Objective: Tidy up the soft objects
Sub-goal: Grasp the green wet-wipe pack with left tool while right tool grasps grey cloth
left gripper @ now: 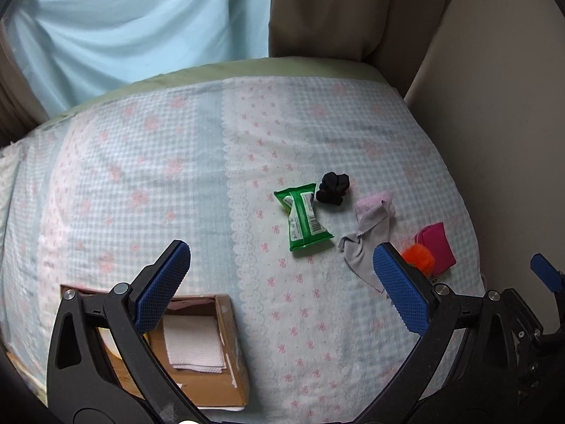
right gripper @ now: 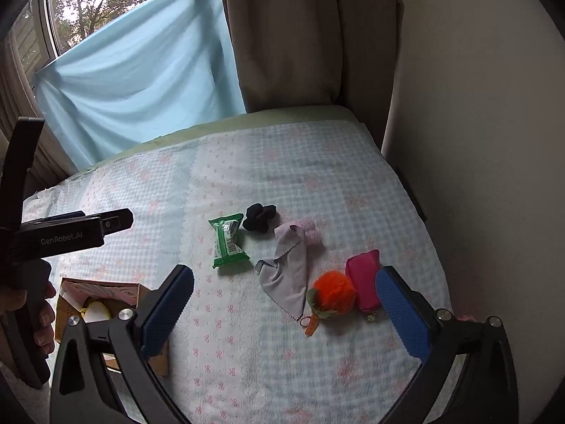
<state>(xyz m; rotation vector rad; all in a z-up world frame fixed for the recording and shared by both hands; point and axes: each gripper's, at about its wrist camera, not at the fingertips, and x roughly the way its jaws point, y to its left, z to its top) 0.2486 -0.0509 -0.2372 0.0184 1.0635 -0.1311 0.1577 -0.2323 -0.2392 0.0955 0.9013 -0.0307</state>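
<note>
While both tools hang over the bed with jaws spread wide and nothing between them, the sorting looks barely begun. Ahead of the right gripper point(right gripper: 284, 312) lie six loose things: a green wipes pack point(right gripper: 227, 243), a black bundle point(right gripper: 260, 218), a grey cloth point(right gripper: 287, 275) draped over a pink roll point(right gripper: 312, 233), an orange pompom point(right gripper: 333, 291) and a magenta pouch point(right gripper: 363, 279) just inside its right finger. Below the left gripper point(left gripper: 280, 282) sits the cardboard box point(left gripper: 233, 346), holding only a white folded cloth point(left gripper: 192, 348). Only the right view shows a pale yellow thing point(right gripper: 96, 311) in the box, the pompom's keyring, and the hand point(right gripper: 21, 314) gripping the other tool.
</note>
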